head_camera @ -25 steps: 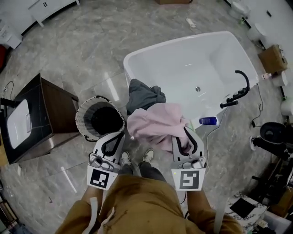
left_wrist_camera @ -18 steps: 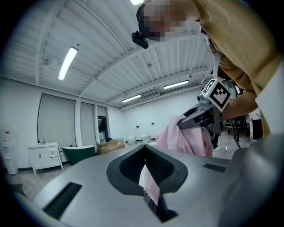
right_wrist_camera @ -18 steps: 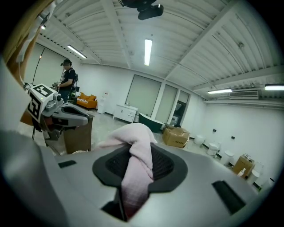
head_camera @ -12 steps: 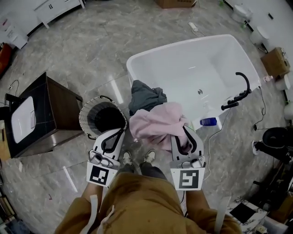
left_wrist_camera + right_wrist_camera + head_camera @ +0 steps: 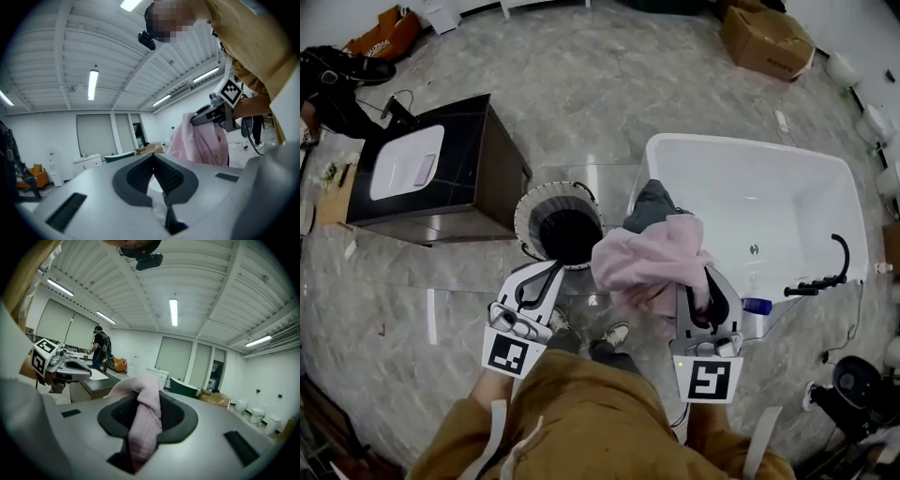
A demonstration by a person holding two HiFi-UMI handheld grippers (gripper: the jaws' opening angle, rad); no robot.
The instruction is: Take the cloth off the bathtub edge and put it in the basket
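A pink cloth hangs bunched from my right gripper, which is shut on it; the cloth covers the fingertips. In the right gripper view a pink fold is pinched between the pads of the right gripper. The cloth hangs just right of the round woven basket, in front of the white bathtub. A grey cloth lies over the tub's near end. My left gripper is shut on nothing at the basket's near rim. The left gripper view shows its closed tips and the pink cloth.
A dark cabinet with a white top stands left of the basket. A black faucet and a blue bottle sit at the tub's right side. A cardboard box lies at the back. The floor is grey marble.
Both grippers have risen and swung left, carrying the pink cloth from the tub's edge toward the basket. The grey cloth stays on the tub. The jaws look unchanged.
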